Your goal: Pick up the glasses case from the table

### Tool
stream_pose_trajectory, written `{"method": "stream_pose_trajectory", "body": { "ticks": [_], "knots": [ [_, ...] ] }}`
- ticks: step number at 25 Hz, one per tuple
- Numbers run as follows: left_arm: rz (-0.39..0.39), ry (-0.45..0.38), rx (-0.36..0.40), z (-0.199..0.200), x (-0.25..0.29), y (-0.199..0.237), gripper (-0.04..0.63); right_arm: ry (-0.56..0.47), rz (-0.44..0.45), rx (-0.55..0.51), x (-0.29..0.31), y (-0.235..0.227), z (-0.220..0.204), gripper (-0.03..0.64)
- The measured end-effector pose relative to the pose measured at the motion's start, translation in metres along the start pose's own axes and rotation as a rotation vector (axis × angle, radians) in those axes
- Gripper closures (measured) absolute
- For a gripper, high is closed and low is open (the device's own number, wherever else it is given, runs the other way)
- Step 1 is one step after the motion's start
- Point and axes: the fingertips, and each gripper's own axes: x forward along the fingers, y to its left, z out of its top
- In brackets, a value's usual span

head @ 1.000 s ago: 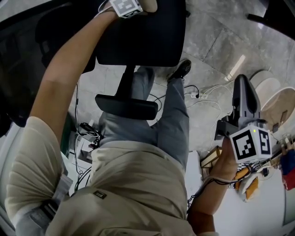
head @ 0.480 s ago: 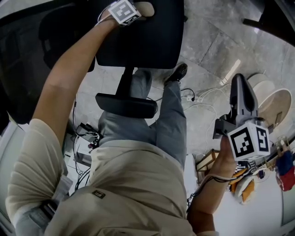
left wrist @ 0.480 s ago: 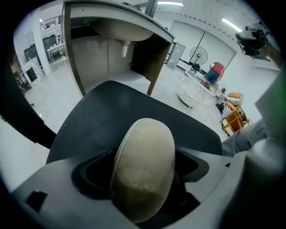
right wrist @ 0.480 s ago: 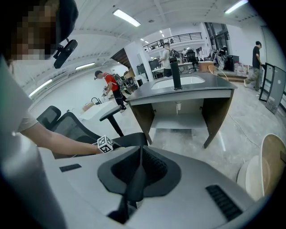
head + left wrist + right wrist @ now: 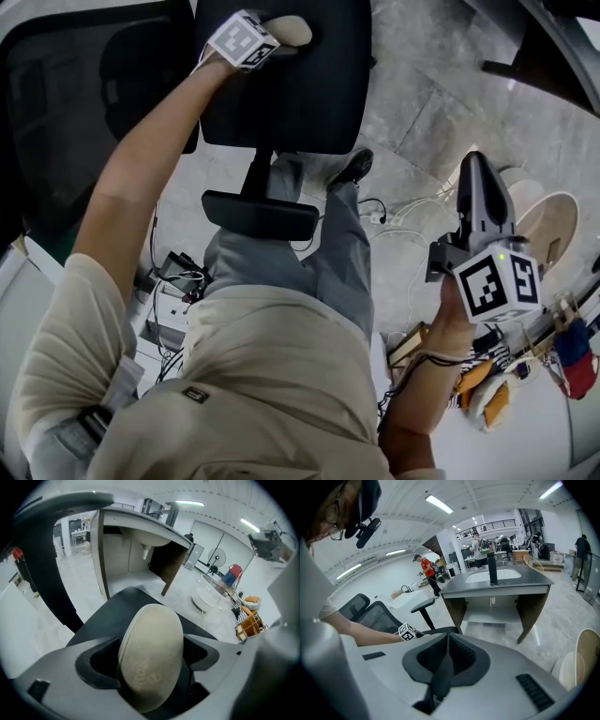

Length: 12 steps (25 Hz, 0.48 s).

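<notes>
The beige oval glasses case [image 5: 289, 29] is clamped between the jaws of my left gripper [image 5: 279, 33], which is shut on it just above the black seat of an office chair [image 5: 314, 89]. In the left gripper view the case [image 5: 151, 656] fills the space between the jaws, with the chair seat [image 5: 115, 609] right behind it. I cannot tell whether the case touches the seat. My right gripper [image 5: 473, 167] is held up over the floor at the right. Its jaws are shut with nothing between them [image 5: 446, 641].
The chair's armrest [image 5: 261, 214] lies below the seat. Cables [image 5: 403, 202] run over the stone floor. Round beige stools [image 5: 548, 220] stand at the right, near a cluttered rack [image 5: 497, 394]. A dark sink counter [image 5: 497, 581] and distant people [image 5: 425, 569] show ahead.
In the head view the left gripper with the case has slid lower in the frame, over the chair seat. The right gripper has shifted up and slightly left.
</notes>
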Motion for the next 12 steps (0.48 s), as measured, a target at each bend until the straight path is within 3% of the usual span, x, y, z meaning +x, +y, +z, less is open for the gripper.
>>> {"method": "stream_pose_trajectory", "body": {
  "ticks": [12],
  "knots": [
    [0.056,-0.21,-0.048,0.051,-0.095,-0.006,0.169,-0.065,0.049,-0.066,-0.013,0.036,0.045,0.589]
  ]
}}
